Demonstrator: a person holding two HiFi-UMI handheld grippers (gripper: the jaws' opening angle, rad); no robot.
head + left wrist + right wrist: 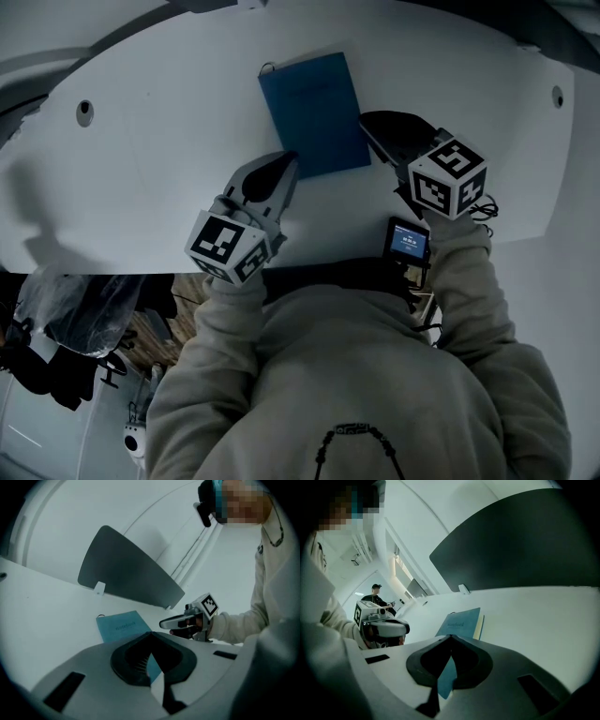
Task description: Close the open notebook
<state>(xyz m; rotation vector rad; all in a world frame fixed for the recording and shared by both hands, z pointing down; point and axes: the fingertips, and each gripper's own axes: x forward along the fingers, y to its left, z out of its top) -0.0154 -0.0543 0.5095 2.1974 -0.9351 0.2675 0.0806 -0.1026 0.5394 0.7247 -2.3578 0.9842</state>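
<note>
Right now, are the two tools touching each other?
Apart. The head view shows it: the left tool is at the near corner of the blue notebook, the right tool by its right edge, with cover and white table between them.

Head view looks steeply down from above the person onto the white table (pixel 141 159); each gripper view sits low and close, facing across it from opposite sides, all three sharing the blue notebook (pixel 314 112).
</note>
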